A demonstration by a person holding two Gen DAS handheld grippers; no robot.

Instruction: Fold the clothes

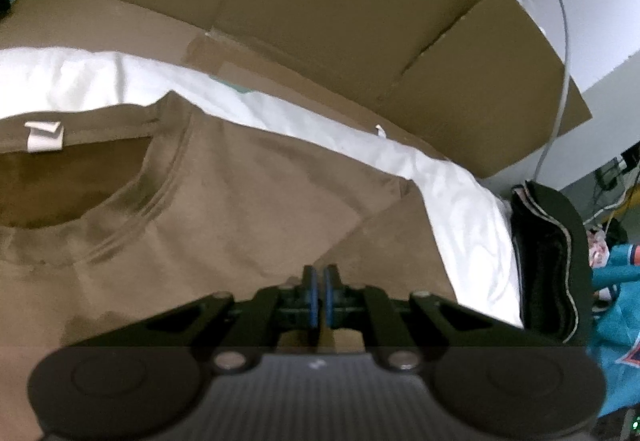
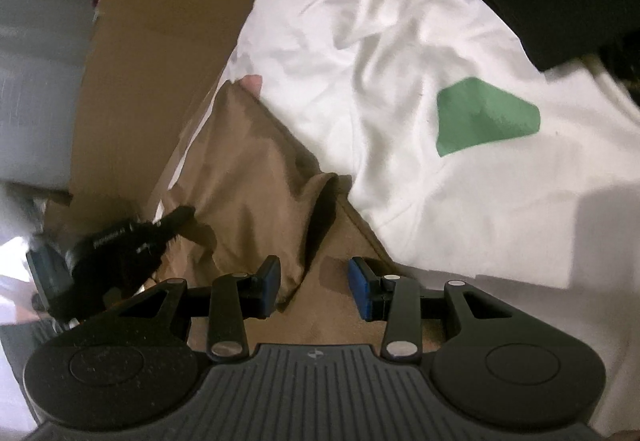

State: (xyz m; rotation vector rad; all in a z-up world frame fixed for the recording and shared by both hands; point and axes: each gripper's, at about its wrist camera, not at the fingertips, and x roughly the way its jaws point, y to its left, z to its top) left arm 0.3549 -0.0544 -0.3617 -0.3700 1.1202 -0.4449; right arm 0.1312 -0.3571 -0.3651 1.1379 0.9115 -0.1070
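Observation:
A brown T-shirt (image 1: 224,201) lies flat on a white cloth, its collar and white neck label (image 1: 44,137) at the left of the left wrist view. My left gripper (image 1: 320,281) is shut, its blue pads pressed together on the shirt's fabric near a folded-over sleeve edge. In the right wrist view that gripper (image 2: 120,245) pinches the brown T-shirt (image 2: 248,169) from the left, and the cloth bunches into a raised ridge. My right gripper (image 2: 314,281) is open just above the shirt. A hanging fold of brown fabric brushes its left pad (image 2: 270,281).
Under the shirt lies a white garment (image 2: 400,53) with a green patch (image 2: 484,117). Flattened cardboard (image 1: 320,1) lies behind. A white cable (image 1: 560,41), a black bag (image 1: 552,261) and a teal garment (image 1: 616,321) are at the right. A grey bin (image 2: 36,73) stands left.

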